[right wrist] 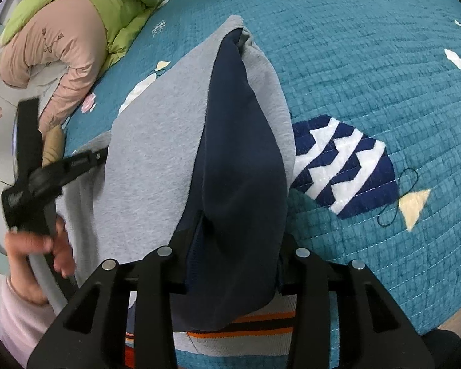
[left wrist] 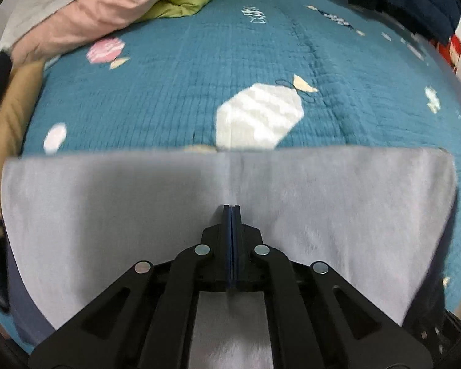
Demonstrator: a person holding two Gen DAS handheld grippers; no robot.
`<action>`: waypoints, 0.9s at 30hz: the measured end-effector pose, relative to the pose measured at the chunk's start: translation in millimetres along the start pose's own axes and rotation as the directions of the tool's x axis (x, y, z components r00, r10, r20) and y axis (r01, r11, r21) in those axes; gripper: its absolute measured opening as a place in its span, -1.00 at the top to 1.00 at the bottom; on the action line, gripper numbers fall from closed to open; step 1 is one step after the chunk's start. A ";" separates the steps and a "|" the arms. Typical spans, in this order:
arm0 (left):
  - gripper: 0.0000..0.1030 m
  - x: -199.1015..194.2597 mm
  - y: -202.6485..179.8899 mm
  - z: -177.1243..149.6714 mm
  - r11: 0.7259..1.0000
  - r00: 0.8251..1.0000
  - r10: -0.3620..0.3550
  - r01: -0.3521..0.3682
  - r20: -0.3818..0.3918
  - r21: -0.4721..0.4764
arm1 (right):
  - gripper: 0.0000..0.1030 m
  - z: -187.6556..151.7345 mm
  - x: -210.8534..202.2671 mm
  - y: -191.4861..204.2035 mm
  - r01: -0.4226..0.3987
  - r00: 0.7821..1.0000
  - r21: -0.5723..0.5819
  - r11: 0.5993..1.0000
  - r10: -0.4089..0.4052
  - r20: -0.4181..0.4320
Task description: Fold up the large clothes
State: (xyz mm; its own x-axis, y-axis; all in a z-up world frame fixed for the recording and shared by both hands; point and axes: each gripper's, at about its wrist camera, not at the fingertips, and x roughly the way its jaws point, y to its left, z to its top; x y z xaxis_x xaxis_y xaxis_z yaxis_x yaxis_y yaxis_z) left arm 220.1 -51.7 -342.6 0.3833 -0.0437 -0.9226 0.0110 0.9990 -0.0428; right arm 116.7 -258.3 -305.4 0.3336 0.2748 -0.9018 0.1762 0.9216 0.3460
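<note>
We see the soft grey fleece garment (left wrist: 322, 203) spread on the teal quilted bedcover (left wrist: 199, 92), lying beneath and ahead of our left claw (left wrist: 232, 212), whose jaws are pressed fully together. Our right claw (right wrist: 230, 255) grips the garment's bunched navy lining (right wrist: 239, 169), fabric filling its part-spread jaws.

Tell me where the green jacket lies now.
The green jacket lies at the far left of the teal quilt in the right wrist view, partly over a pink garment; the left wrist view shows it top centre.
</note>
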 end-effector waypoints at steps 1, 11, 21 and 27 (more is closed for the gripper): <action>1.00 -4.8 0.5 -10.7 1.000 1.000 -0.005 0.005 0.010 0.004 | 0.29 -0.1 0.2 -0.1 0.000 1.000 0.001 1.000 0.000 0.000; 1.00 -32.9 1.4 -98.3 0.999 0.999 -0.029 0.029 0.019 0.018 | 0.13 -2.1 6.6 -9.0 -0.016 1.000 0.041 0.999 0.016 -0.012; 1.00 -62.7 11.5 -156.9 0.996 0.996 -0.084 0.083 -0.026 -0.035 | -0.19 -3.8 9.4 -3.8 -0.030 0.999 0.031 0.999 0.030 -0.009; 1.00 -61.8 1.3 -166.0 0.999 0.999 -0.031 0.030 0.020 0.019 | 0.38 -7.1 -0.1 -1.1 0.010 0.999 0.042 0.999 -0.012 0.036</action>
State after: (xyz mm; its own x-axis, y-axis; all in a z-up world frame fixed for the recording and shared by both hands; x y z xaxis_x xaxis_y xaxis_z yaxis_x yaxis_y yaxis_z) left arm 43.0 -48.8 -349.3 0.4010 -0.0742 -0.9131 0.0404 0.9972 -0.0633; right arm 109.9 -257.4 -307.6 0.3645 0.2541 -0.8959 0.2182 0.9120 0.3474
